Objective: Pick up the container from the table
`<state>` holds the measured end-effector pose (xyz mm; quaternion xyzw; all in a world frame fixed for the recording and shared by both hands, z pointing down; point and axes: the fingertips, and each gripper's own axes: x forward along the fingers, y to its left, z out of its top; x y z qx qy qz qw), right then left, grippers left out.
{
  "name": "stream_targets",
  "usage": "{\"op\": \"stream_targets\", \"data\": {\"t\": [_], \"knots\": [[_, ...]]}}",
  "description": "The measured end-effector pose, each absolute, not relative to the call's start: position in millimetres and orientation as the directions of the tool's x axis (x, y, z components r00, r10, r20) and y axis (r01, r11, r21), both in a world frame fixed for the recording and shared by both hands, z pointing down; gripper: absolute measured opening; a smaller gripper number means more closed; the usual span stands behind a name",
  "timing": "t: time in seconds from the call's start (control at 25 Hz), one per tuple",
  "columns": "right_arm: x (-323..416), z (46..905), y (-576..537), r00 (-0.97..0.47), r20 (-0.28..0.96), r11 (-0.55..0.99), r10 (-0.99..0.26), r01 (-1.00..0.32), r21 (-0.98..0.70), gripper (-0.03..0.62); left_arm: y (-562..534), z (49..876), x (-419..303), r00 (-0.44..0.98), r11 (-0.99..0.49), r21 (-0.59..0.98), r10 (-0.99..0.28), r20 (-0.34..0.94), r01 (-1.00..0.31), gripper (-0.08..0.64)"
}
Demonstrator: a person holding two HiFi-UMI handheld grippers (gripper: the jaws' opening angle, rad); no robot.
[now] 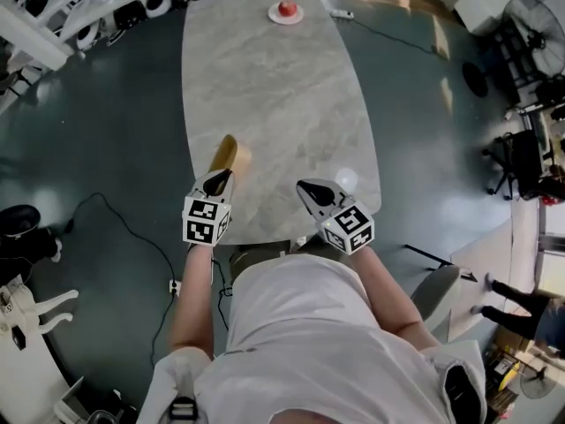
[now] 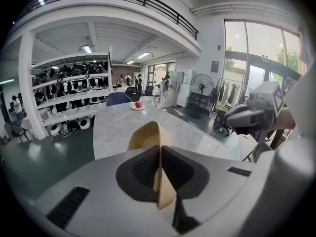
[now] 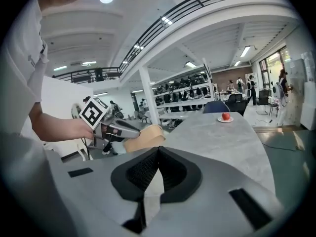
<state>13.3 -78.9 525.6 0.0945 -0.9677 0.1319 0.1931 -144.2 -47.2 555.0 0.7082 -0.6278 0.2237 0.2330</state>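
At near-left edge of table (image 1: 274, 87), the left gripper (image 1: 219, 179) has its tongs pinched on the thin wall of the tan container (image 1: 228, 153). The left gripper view confirms it: both pads press on the rim w/ the wall sandwiched btwn them, and the open mouth of the container (image 2: 148, 135) faces away toward the far end. The container sits tilted, not flat. From the right gripper view it hangs at the left gripper's tip just off the table's edge w/ no contact visible, so prob. clear of the surface, though the head view alone can't settle the gap.

Further right, the right gripper (image 1: 307, 188) hovers over the near edge of the table, well apart from the container. Its tongs are pressed together at the tips w/ nothing btwn them; it plays no part in the hold.

At the far end, an apple (image 1: 287, 8) on a small plate (image 1: 286, 16) is untouched and not part of the job.

Progress, as a judgement: grasp done, lift seemingly done or nearly so. What's left, if anything, is carrying it clear and keeping the one-sided rim pinch from slipping, since the container can pivot in that grip.
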Motion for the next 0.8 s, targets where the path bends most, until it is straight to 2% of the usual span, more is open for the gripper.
{"op": "stream_targets", "data": {"t": [0.8], "knots": [[-109, 463, -15, -0.950, 0.259, 0.977, 0.175, 0.134, -0.166, 0.011, 76, 471, -217, -0.200, 0.245, 0.048, -0.877, 0.437, -0.968, 0.021]]}}
